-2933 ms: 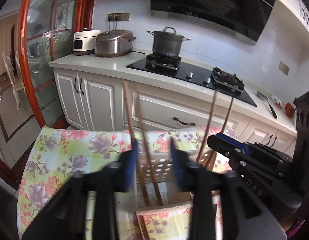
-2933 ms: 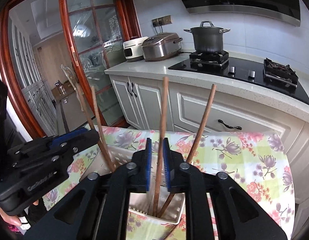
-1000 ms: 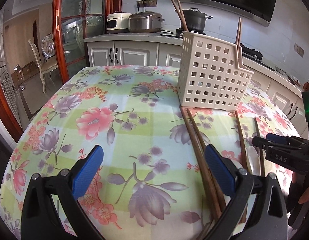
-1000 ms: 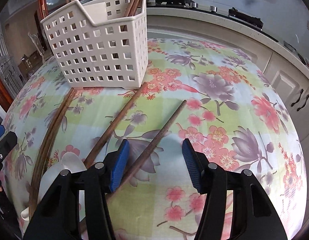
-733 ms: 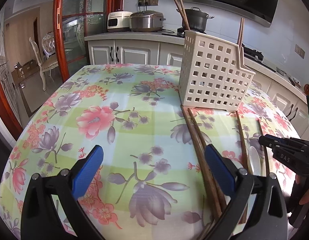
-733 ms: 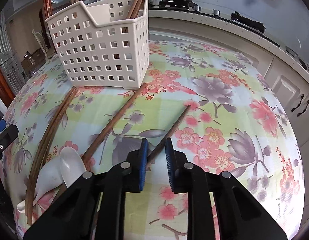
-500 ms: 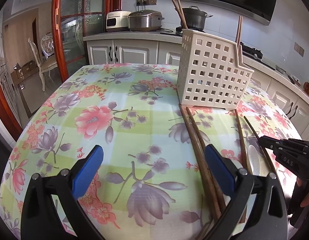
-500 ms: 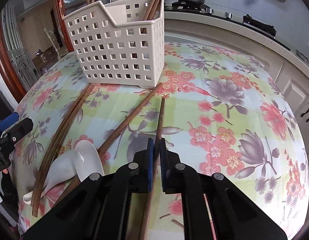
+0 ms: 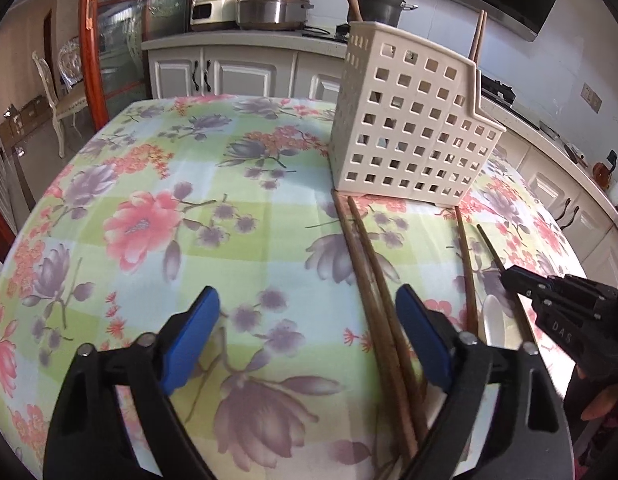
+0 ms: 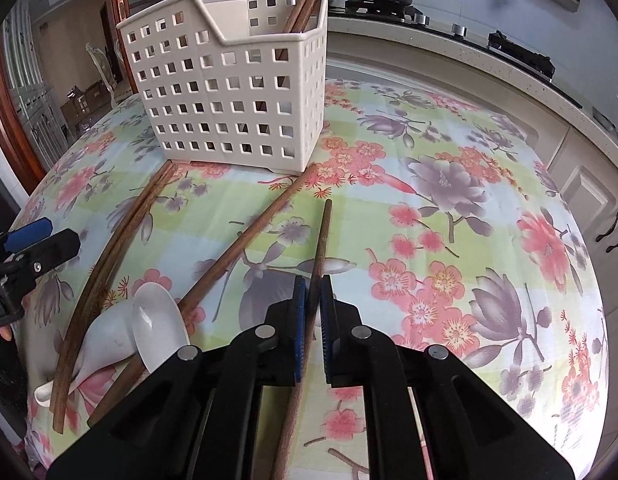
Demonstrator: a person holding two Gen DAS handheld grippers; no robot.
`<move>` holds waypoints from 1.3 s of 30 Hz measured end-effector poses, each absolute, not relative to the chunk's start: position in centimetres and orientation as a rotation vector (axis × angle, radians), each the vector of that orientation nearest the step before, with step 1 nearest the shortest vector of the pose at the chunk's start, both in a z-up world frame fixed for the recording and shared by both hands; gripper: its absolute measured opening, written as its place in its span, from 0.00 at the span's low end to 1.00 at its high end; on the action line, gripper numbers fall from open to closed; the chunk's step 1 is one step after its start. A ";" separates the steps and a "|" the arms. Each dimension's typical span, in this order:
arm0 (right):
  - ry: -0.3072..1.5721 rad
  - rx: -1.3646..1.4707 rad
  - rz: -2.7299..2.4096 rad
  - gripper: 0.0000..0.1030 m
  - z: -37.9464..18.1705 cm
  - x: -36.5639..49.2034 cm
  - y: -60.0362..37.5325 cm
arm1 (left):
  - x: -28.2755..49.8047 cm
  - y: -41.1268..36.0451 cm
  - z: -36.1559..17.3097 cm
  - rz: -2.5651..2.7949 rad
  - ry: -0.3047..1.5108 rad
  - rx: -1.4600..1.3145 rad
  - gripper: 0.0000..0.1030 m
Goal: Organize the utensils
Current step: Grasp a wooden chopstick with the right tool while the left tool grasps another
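Chopstick sits pinched in the right gripper, pointing toward the far basket. Left gripper, jaws closing and empty, nears the pair of chopsticks. Lift the held stick clear, tip it upright, then lower it into the basket.

Our right hand-held gripper points steeply downward, its blue pads pressed together on a thin wooden chopstick that juts out ahead of them. Our left hand-held gripper also tilts downward; its jaws stand wide and are closing, with nothing pinched between the blue pads. Fingertips show beneath the right hand-held gripper's body.
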State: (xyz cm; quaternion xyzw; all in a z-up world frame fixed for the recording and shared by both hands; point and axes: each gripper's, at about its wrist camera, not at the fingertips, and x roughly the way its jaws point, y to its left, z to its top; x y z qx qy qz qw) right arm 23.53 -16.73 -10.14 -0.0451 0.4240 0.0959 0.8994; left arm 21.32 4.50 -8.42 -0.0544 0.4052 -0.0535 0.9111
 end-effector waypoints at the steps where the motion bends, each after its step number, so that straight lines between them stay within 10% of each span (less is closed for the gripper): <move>1: 0.878 -0.090 0.200 0.07 -10.2 23.5 -16.8 | 21.7 4.3 -8.5 -0.110 0.845 -0.109 0.75; 17: 0.878 -0.043 0.217 0.08 -10.2 23.3 -17.8 | 27.1 1.4 -9.5 -0.089 0.927 -0.001 0.08; 39: 0.904 -0.081 0.212 0.07 -10.1 23.2 -17.8 | 23.5 3.0 -9.6 -0.163 0.916 0.003 0.09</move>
